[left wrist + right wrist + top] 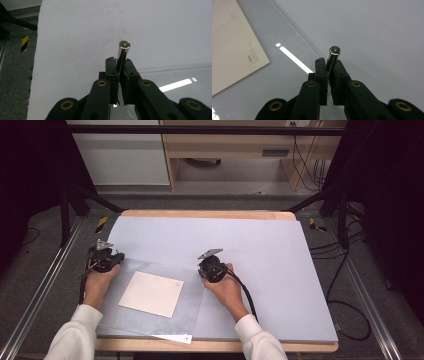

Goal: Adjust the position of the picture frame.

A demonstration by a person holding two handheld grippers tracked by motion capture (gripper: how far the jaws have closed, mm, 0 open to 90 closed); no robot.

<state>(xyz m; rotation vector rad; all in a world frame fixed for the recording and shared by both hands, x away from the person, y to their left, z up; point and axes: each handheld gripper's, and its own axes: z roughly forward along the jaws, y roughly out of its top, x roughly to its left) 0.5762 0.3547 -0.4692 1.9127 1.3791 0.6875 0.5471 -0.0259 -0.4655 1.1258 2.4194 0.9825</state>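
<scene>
Polished metal is being gripped by both tools: a short shiny pin [123, 53] is being clamped between the closed jaws of the left gripper [120, 65], and a second metal pin [333, 57] is being pinched in the same way by the right gripper [329, 65], each pin standing out past the jaw tips with its round end face toward the camera. In the high view, the left gripper [103, 258] is being held at the far left corner of a clear plastic sheet [192, 292], and the right gripper [212, 266] at its far right corner. The sheet is lying flat on the grey mat [260, 250] that covers the table, near the person's edge, with a cream square of card [151, 293] resting under or inside it; which of the two cannot be told. The left hand [99, 282] and right hand [227, 287] are being kept low and close to the sheet.

The step in hand is judged to be the setting of the two pins at the sheet's far corners, perhaps as weights or fasteners to keep it flat. Whether either pin is already touching the sheet cannot be made out. For the next move, each pin would need to be lowered squarely onto its corner and steadied there before the jaws are eased apart, so that it is not being tipped over or rolled away as the grip is released.
</scene>
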